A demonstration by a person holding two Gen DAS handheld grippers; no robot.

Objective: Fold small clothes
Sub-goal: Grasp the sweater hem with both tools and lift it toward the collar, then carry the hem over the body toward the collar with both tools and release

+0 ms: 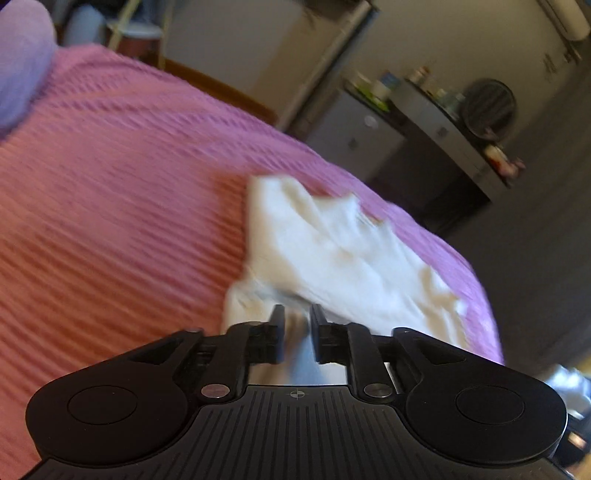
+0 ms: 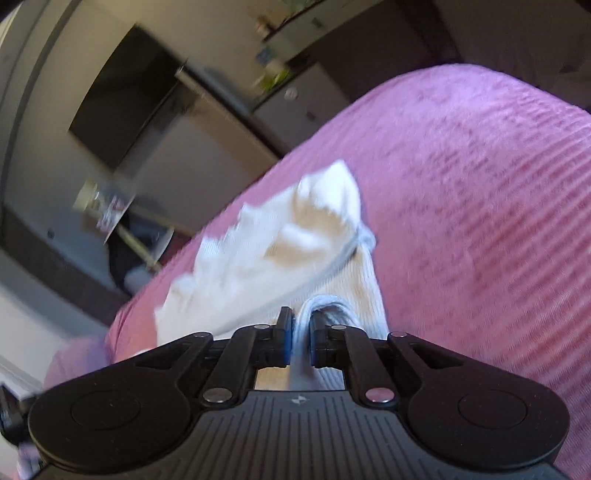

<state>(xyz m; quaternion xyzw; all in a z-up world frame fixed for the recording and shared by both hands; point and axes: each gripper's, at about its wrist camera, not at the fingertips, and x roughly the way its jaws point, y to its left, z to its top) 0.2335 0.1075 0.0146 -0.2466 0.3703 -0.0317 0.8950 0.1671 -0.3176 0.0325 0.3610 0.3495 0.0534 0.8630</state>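
You have a white garment (image 1: pixel 332 251) with a pale grey-blue trimmed edge lying on a pink, finely ribbed bedspread (image 1: pixel 110 221), a lilac pillow (image 1: pixel 22 62) at upper left of the frame, and black grippers along the bottom.

This is a bedroom in a home. A bed under a pink ribbed bedspread (image 1: pixel 110 203) fills most of both views, with a lilac pillow (image 1: pixel 22 62) at the upper left of the left wrist view. Along the wall at the upper right stand a small white fridge (image 1: pixel 354 129) and a low counter (image 1: pixel 443 129) crowded with jars and bottles (too blurred to read), and an air conditioner (image 1: pixel 565 18) sits in the top right corner.
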